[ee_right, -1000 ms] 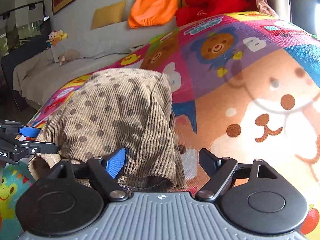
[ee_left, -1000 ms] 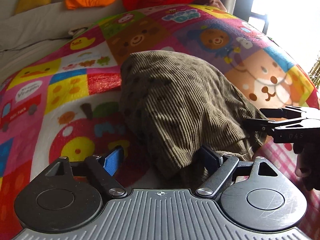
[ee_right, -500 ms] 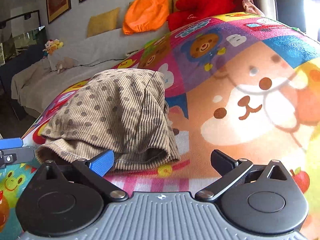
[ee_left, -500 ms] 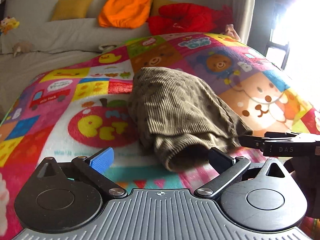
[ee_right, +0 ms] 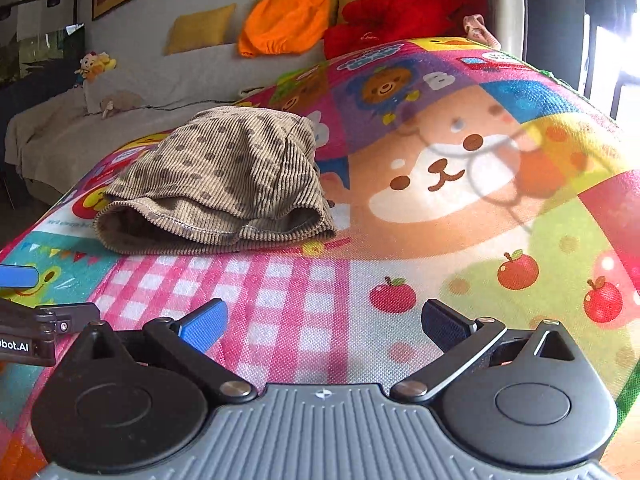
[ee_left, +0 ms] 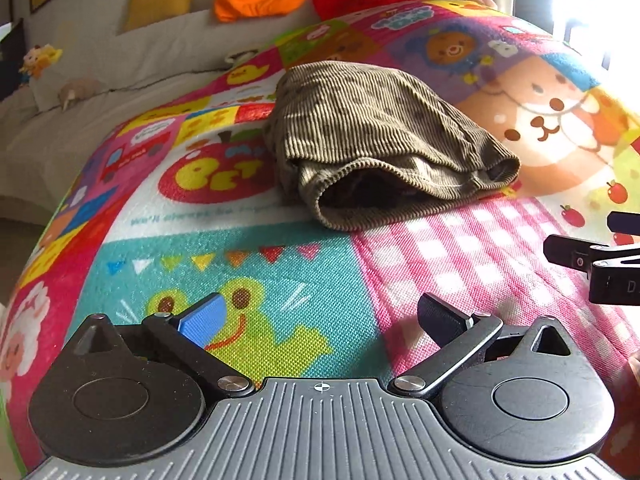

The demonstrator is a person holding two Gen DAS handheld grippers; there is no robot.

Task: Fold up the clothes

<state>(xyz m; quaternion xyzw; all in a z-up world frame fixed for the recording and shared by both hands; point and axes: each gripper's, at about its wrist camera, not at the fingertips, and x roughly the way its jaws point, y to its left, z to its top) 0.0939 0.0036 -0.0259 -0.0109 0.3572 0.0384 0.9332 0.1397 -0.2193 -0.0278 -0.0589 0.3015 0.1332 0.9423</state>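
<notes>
A folded brown corduroy garment with dark dots lies on the colourful cartoon play mat, its open hem facing me. It also shows in the right wrist view. My left gripper is open and empty, a short way back from the garment over the frog picture. My right gripper is open and empty, back over the pink check patch. The right gripper's tips show at the right edge of the left wrist view. The left gripper's tips show at the left edge of the right wrist view.
A grey sofa stands behind the mat with a yellow cushion, an orange pumpkin plush, a red plush and small toys. A bright window is at the right. The mat's edge drops off at the left.
Both grippers have let go of the garment, opened wider and pulled back toward me. The garment now lies folded on the mat, farther from both cameras.
</notes>
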